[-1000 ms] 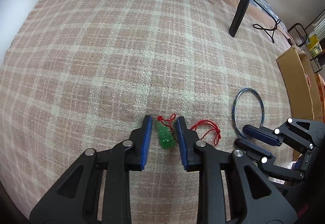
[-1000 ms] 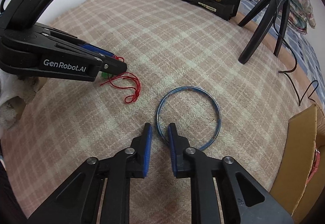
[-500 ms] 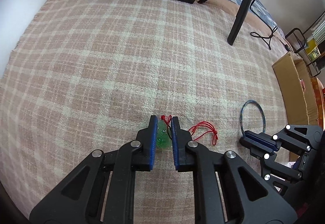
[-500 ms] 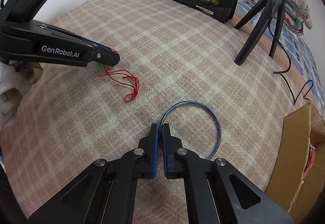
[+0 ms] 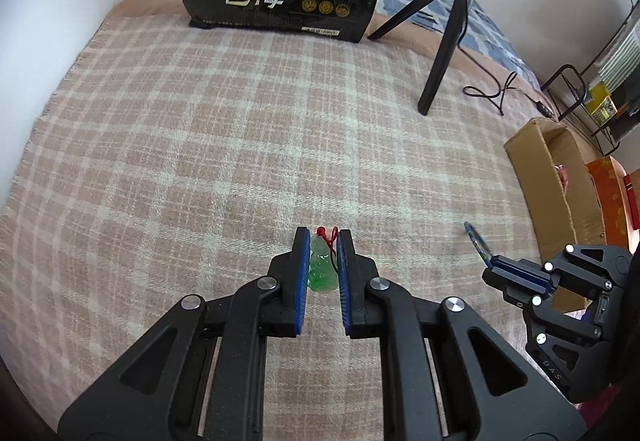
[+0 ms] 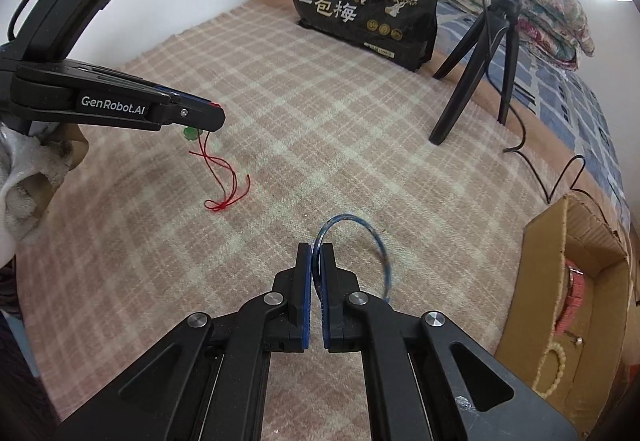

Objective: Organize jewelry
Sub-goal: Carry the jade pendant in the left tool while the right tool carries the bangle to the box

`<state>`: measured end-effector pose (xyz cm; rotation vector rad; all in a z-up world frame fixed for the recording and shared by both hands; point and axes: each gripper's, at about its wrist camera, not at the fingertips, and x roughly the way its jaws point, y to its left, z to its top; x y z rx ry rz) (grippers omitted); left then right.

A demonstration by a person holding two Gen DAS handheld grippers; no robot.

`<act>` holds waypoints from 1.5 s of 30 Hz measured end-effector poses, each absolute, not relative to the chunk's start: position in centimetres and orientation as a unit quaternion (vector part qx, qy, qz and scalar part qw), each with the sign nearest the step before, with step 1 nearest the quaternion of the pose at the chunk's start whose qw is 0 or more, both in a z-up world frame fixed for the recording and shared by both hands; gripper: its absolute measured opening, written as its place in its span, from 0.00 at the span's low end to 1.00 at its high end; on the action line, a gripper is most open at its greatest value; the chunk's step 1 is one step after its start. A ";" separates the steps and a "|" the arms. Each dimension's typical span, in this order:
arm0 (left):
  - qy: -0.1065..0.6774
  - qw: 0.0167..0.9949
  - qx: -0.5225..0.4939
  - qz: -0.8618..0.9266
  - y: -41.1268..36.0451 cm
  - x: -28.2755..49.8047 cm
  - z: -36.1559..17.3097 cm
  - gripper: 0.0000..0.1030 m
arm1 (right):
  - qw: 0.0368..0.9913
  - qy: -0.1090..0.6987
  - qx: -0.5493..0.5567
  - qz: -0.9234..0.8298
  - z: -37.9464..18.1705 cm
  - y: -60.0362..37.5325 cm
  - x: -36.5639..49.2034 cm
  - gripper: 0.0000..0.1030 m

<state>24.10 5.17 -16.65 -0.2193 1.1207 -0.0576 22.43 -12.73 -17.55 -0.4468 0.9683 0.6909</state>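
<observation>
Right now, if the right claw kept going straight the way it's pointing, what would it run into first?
Most likely the plaid blanket just beyond the blue bangle pinched in the right claw. It points steeply down and no other object lies in that line, though depth is hard to judge.

The thin blue ring bangle (image 6: pixel 362 241) blurs along its far arc, and its near edge vanishes between the pads of the right gripper (image 6: pixel 316 265). In the left wrist view only a short sliver shows. The open brown cardboard box (image 6: pixel 576 241) is cut off by the frame, contents partly hidden.
</observation>
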 end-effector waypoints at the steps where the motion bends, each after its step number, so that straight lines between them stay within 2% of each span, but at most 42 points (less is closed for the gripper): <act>1: 0.529 0.842 -0.103 -0.029 5.0 24.0 -16.4 0.11 | 0.806 0.450 -0.209 0.322 -17.3 -12.8 22.3 0.02; 27: 0.484 0.866 -0.083 -0.099 0.5 21.0 -10.7 0.11 | 0.845 0.401 -0.181 0.303 -10.9 -17.0 20.4 0.02; 45: 0.458 0.870 -0.055 -0.176 -9.9 20.3 -6.9 0.11 | 0.890 0.365 -0.125 0.242 -7.1 -26.5 20.2 0.02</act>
